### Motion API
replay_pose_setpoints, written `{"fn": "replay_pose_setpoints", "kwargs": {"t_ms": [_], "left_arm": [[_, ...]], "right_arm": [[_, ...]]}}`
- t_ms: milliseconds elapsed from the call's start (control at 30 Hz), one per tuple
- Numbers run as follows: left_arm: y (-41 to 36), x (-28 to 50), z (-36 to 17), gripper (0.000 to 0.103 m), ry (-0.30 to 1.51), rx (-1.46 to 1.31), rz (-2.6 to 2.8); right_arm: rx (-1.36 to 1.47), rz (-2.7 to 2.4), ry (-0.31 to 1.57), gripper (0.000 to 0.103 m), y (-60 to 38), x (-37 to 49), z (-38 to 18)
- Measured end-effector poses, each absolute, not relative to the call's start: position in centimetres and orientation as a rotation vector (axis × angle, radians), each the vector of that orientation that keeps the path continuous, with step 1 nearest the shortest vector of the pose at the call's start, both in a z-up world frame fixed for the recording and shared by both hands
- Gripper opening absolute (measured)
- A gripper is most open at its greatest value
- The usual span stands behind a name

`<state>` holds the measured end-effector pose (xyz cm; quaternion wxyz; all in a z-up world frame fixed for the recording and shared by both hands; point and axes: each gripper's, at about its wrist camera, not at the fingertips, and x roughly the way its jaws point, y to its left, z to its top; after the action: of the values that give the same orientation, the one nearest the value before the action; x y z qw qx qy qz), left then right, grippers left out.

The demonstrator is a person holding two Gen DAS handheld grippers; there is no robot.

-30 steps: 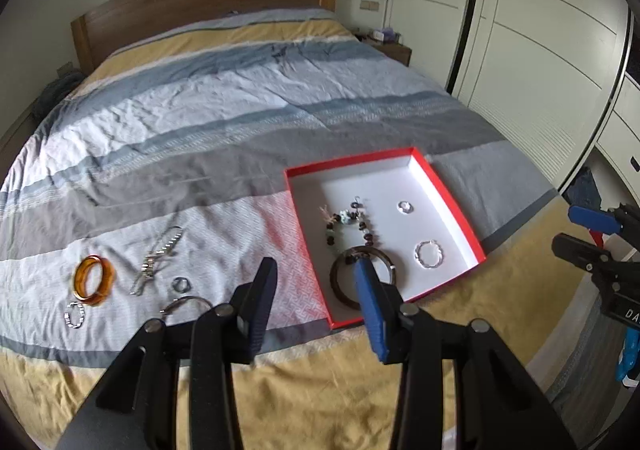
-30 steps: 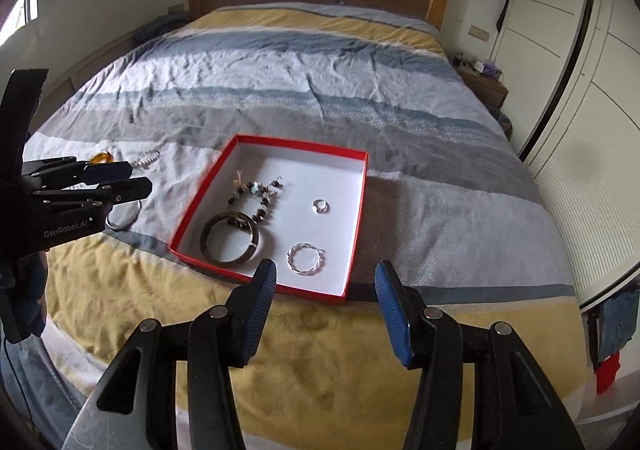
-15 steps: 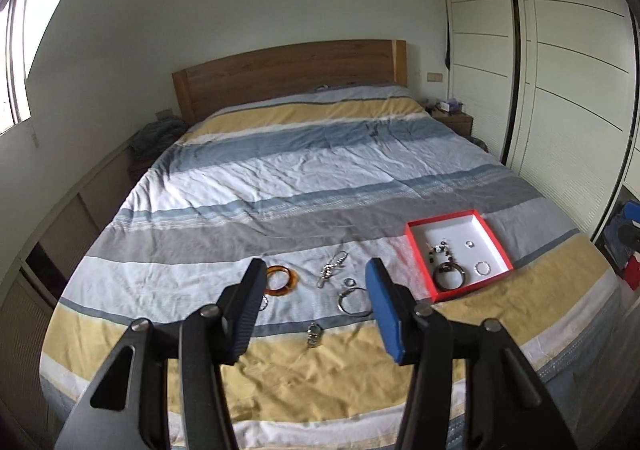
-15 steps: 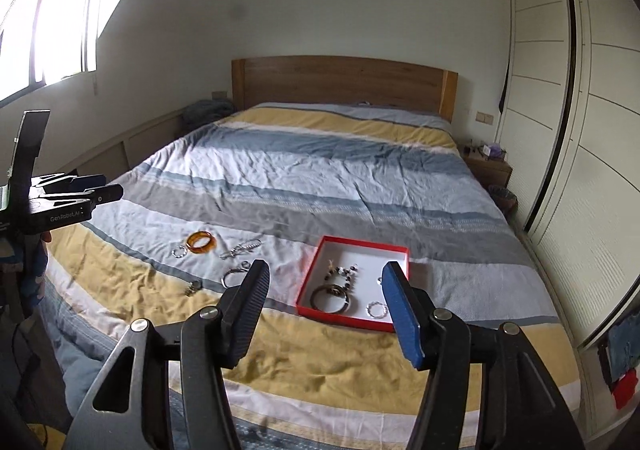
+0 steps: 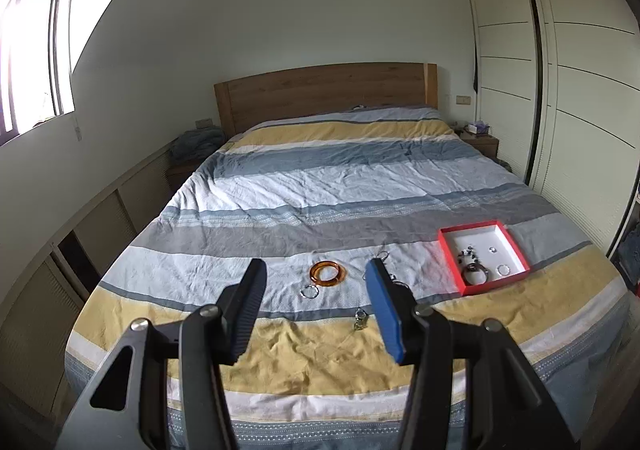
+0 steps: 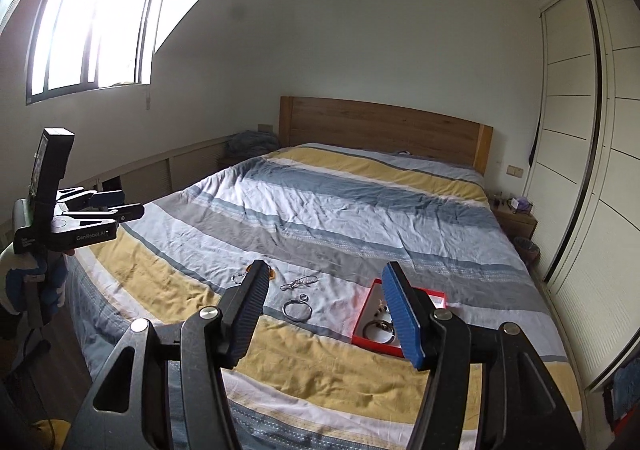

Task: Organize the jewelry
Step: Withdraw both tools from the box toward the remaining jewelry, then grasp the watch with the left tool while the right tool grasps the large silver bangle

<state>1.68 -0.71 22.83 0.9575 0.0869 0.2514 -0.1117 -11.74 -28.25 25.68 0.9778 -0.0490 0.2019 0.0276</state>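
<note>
Reading "GenRobot.AI": left tongs (image 6: 120,204) body

Each black claw (image 5: 316,306) (image 6: 326,308) has silver screws, one blue pad, one dark ribbed pad.

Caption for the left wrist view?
Open left claw held back from the bed; amber bangle lies outside the red tray.

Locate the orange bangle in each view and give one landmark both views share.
Left wrist: the orange bangle lies on the bedspread, centre frame, between the fingers.
Right wrist: only a sliver of it shows, beside the left finger.
Shared landmark: the red tray, right of the bangle in both.
</note>
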Motion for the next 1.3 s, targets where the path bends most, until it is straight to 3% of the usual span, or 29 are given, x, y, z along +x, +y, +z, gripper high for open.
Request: {"fn": "replay_pose_setpoints", "kwargs": {"t_ms": [200,700,1300], "left_arm": [[-0.5,5.3,18.3,0.05,0.593,0.17,-0.203],[-4.1,16.9,-0.4,0.049,0.933,0.12,-0.258],[-9.6,24.9,-10.1,0.049,1.031,0.16,-0.384]], "right_arm": [[-0.088,0.112,0.496,0.058,-27.4,-7.5,22.2],[-0.036,0.212,0.865,0.047,-27.4,8.6,4.7],[0.061,0.232,1.02,0.04,-27.7,23.9,-7.0]]}}
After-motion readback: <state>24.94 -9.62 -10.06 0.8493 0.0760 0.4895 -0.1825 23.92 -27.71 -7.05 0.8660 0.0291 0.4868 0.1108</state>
